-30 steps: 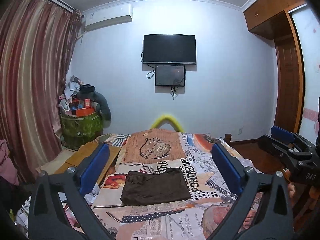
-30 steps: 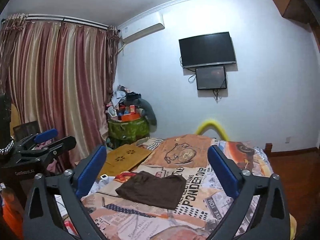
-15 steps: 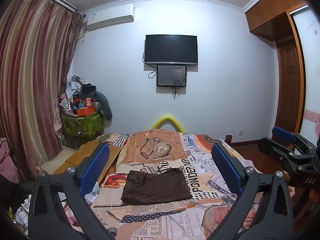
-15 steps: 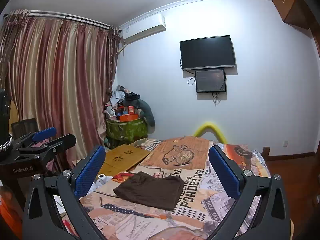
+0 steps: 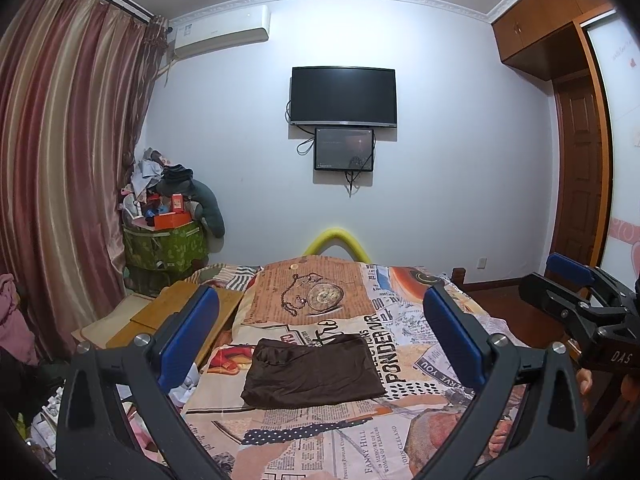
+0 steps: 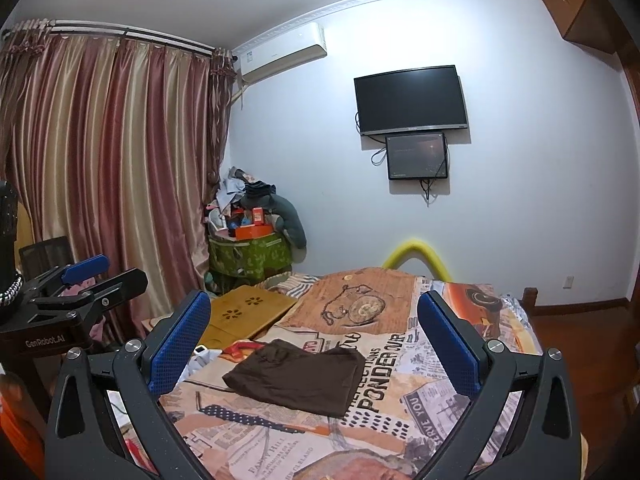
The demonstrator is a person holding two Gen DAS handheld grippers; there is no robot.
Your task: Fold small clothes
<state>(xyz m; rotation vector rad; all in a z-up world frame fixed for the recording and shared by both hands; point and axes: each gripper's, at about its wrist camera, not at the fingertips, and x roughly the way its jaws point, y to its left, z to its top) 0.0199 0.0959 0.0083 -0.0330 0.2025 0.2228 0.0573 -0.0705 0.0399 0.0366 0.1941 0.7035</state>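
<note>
A dark brown garment [image 5: 314,370] lies folded into a flat rectangle on the bed; it also shows in the right wrist view [image 6: 298,376]. My left gripper [image 5: 320,336] is open and empty, held above and short of the garment. My right gripper [image 6: 314,340] is open and empty too, also raised short of it. The right gripper shows at the right edge of the left wrist view [image 5: 576,300]. The left gripper shows at the left edge of the right wrist view [image 6: 80,284].
The bed has a newspaper-print cover [image 5: 404,344]. A wooden lap table [image 6: 244,314] lies at the bed's left side. A green bin piled with clutter [image 5: 168,240] stands in the corner by the curtains [image 5: 60,184]. A TV [image 5: 344,96] hangs on the far wall.
Both grippers have drifted slightly, so the views tilt up a little. The garment has not moved and both grippers stay open.
</note>
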